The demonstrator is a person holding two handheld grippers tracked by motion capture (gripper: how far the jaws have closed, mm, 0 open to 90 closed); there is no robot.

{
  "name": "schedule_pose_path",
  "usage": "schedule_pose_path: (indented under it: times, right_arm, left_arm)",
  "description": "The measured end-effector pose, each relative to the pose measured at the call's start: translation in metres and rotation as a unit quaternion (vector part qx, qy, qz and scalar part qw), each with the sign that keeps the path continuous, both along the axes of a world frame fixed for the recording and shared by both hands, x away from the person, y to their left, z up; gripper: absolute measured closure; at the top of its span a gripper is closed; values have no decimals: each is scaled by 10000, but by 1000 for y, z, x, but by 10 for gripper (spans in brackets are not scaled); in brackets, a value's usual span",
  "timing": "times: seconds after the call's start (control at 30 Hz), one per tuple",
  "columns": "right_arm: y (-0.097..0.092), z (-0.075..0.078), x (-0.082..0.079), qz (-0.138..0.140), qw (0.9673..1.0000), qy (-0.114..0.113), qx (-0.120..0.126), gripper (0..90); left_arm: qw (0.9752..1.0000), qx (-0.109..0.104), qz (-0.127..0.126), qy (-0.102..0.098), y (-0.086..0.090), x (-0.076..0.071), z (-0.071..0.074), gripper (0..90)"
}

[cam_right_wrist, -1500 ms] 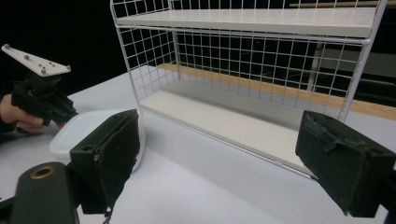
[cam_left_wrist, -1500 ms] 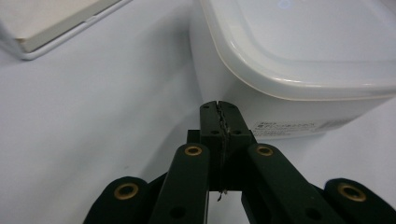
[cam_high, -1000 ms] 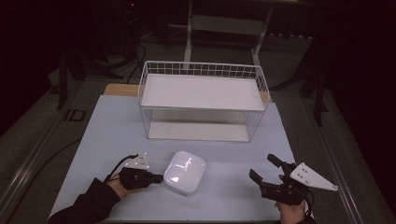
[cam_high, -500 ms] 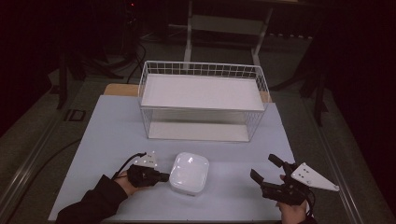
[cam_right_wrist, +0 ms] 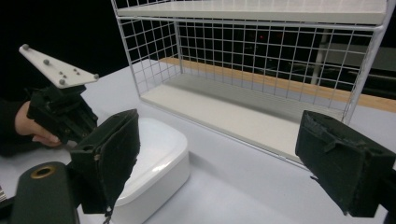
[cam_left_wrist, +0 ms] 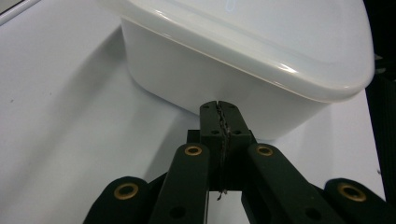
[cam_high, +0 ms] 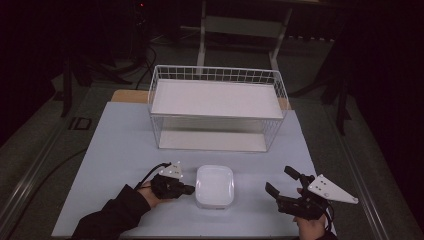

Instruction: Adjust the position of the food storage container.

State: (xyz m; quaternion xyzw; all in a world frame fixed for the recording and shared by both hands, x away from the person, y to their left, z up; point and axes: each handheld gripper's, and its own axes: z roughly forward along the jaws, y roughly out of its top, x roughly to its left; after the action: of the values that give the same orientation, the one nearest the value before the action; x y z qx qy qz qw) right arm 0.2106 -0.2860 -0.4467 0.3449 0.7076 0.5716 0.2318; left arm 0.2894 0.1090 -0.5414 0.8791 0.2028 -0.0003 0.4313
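At the table's near edge: two hand-held grippers flank a lidded white container (cam_high: pixel 215 186) on the pale tabletop (cam_high: pixel 115 145).

Left gripper (cam_high: pixel 189 189): jaws pressed together, nothing pinched between them; their joined tips sit at the container's left side wall, touching it or all but touching, just under the lid's rim, as the left gripper view shows.

Right gripper (cam_high: pixel 281 184): jaws spread wide and empty, well apart from the container on its right side, pointed roughly toward it and the rack behind.

Container: upright, lid on, resting flat on the table between the two grippers, near the front edge.

Wire rack (cam_high: pixel 218 107): a white mesh frame with an upper shelf and a lower one, standing farther back in the middle of the table; both shelves look bare.

Beyond the table: dark floor and the legs of other furniture, too dim to make out.

Progress: early, by the look of it. The container has not been grasped or lifted; the shut left gripper seems placed to nudge or steady it rather than grip it.

Left to do: most likely closing the open right gripper on the container and carrying it to the rack, which nothing has reached.
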Motion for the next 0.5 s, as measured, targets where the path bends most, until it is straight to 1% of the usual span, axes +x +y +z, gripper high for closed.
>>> schedule_pose_path:
  times: [0.03,0.1,0.13,0.2,0.3,0.37,0.4,0.5]
  right_arm:
    - [0,0,0,4,10000,8,3,135]
    - [0,-1,0,0,10000,14,3,135]
    - [-1,-1,0,6,10000,23,13,135]
    - [-1,0,0,-8,10000,15,14,135]
    - [-1,0,0,-11,10000,5,21,136]
    - [-1,0,0,-5,10000,6,23,135]
    - [-1,0,0,-10,10000,9,9,135]
    - [-1,-1,0,-10,10000,18,12,135]
  left_arm:
    - [10000,6,-30,8,-1,1,0,894]
    - [10000,-8,5,-12,-5,4,0,894]
    - [10000,-32,-18,12,-7,5,0,894]
    - [10000,-20,29,-33,-10,7,1,894]
    - [10000,-55,11,13,-15,10,1,894]
    - [10000,-34,-29,-16,-18,11,1,894]
    - [10000,-39,-52,17,-19,11,1,894]
    - [10000,-34,-89,18,-23,10,1,893]
